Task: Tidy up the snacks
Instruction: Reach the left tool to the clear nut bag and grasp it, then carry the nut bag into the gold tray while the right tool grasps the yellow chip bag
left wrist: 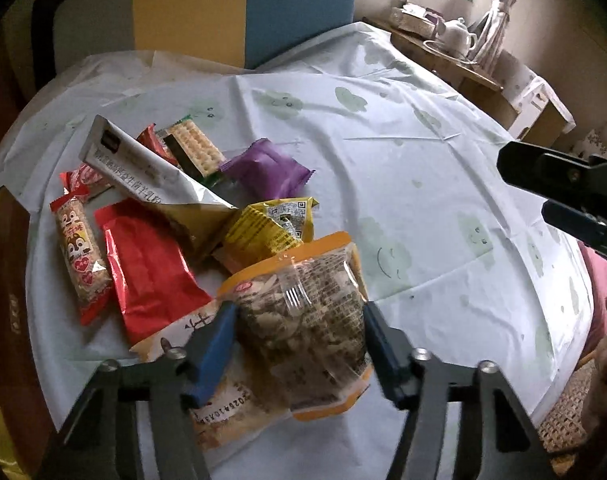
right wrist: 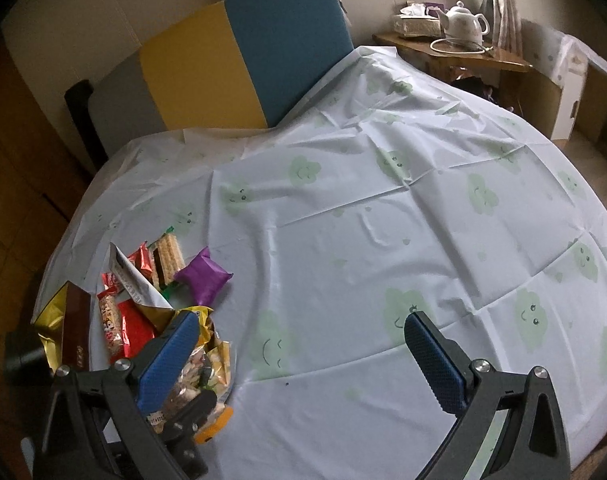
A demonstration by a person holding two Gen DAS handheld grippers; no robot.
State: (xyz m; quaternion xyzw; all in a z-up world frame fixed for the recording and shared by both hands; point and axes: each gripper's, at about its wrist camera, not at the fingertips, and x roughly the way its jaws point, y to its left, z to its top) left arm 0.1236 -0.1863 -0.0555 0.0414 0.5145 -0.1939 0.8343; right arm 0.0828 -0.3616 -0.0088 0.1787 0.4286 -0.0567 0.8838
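Over the snack pile, left claw (left wrist: pixel 299 312) apparently straddles the orange-rimmed bag (left wrist: pixel 303 320).

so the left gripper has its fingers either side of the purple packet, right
Not quite: in the left wrist view the left gripper has its fingers either side of the orange-edged clear snack bag. The purple packet lies farther back on the tablecloth.

The snacks lay heaped at the table's left edge: an orange-rimmed clear bag (left wrist: pixel 303 320) nearest, tilted up, a yellow pack (left wrist: pixel 271 228) behind it, red pouch (left wrist: pixel 147 268) flat, biscuit stick (left wrist: pixel 79 256), purple packet (left wrist: pixel 269 172) (puffed), crackers (left wrist: pixel 195 146) farthest.
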